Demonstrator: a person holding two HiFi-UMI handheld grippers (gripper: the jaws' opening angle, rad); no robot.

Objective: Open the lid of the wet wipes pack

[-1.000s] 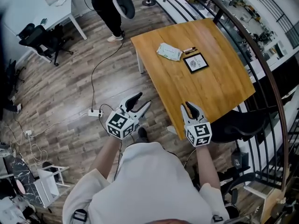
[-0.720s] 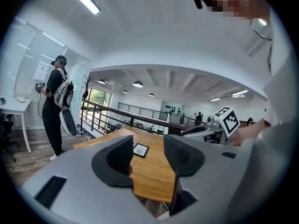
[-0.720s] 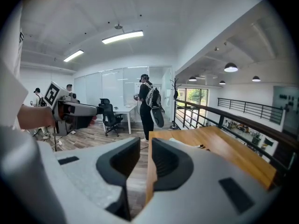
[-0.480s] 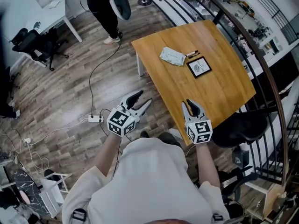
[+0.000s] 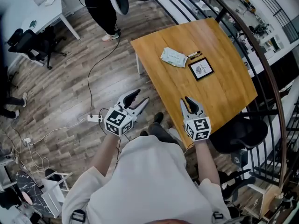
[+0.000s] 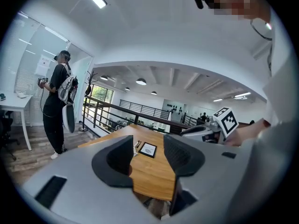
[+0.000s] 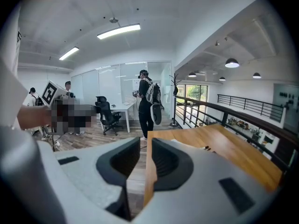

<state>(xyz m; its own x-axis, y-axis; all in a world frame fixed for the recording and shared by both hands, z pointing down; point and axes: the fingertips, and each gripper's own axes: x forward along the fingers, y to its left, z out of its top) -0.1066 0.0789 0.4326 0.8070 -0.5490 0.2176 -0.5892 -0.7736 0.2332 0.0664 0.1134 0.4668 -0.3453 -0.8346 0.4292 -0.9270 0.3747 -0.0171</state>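
The wet wipes pack (image 5: 174,57), white and green, lies flat near the far end of the wooden table (image 5: 219,90). In the left gripper view it is almost hidden behind a jaw. In the right gripper view a pale sliver of the pack (image 7: 186,144) shows over a jaw. My left gripper (image 5: 139,97) hangs over the floor left of the table, open and empty. My right gripper (image 5: 190,103) is over the table's near edge, jaws only slightly apart with nothing between them. Both are well short of the pack.
Two pens (image 5: 194,54) and a black-framed card (image 5: 201,69) lie just right of the pack. A standing person (image 5: 105,6), office chairs (image 5: 30,43) and a white desk (image 5: 51,6) are at the back left. A power strip with cable (image 5: 93,118) lies on the floor. A dark railing (image 5: 264,64) curves along the right.
I have stepped toward the table, carrying both grippers forward with me. The floor and power strip have slid back. Neither gripper's jaws have changed.
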